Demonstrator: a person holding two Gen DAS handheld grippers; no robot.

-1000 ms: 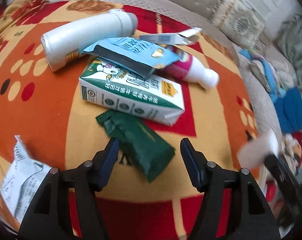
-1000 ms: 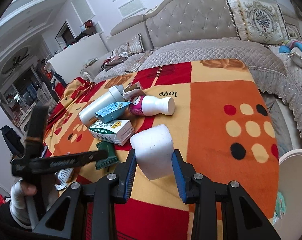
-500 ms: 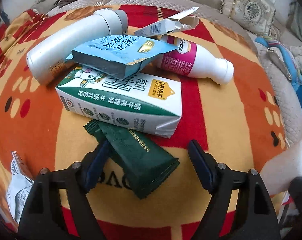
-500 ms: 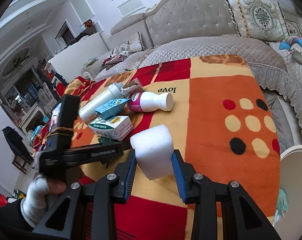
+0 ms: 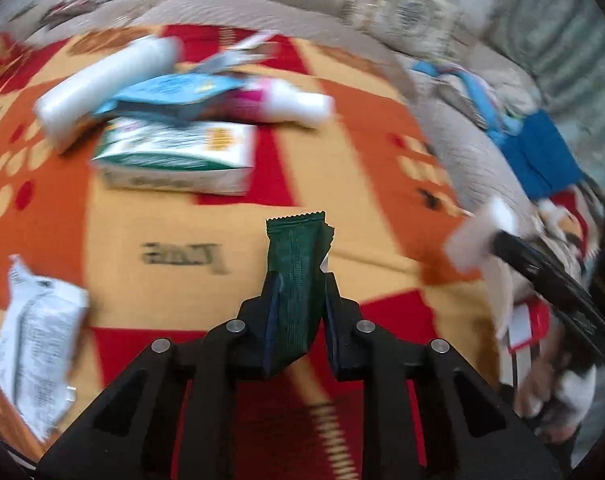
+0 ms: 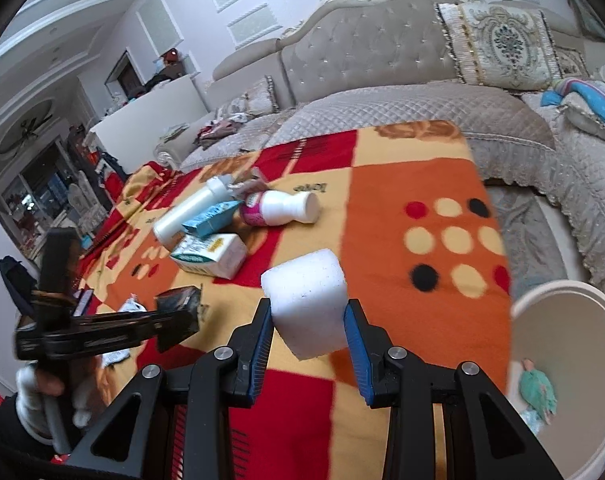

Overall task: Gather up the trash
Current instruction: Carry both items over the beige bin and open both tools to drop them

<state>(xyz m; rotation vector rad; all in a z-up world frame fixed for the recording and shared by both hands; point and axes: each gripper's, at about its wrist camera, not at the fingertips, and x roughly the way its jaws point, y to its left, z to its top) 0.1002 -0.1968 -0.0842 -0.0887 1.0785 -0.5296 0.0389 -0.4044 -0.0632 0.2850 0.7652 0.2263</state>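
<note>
1. Orange, red and cream patterned blanket (image 6: 422,184) is spread over a quilted sofa, and the trash is scattered on it.
2. A dark green wrapper (image 5: 296,276) is pinched between the closed-in jaws of the left tongs (image 5: 298,280); it stands up ahead of the tips, clear of the blanket, with its serrated end uppermost.
3. A white foam block (image 6: 306,300) is clamped between the pads of the right tongs (image 6: 307,312), its far half projecting beyond the tips.
4. Ahead of the left tongs and to their left, a green-and-white milk carton (image 5: 174,160), a light blue pouch (image 5: 170,92), a white bottle (image 5: 106,84) and a pink-labelled bottle (image 5: 286,104) are piled together; a white wrapper (image 5: 34,336) lies near the left jaw.
5. A round bin (image 6: 562,380) is seen below and to the right of the right tongs.
6. The wrapper is judged thin, limp and slippery, so it is best gripped across its flat middle, as it is now.
7. The foam is judged very light and compressible; a gentle squeeze on opposite flat faces should be enough.
</note>
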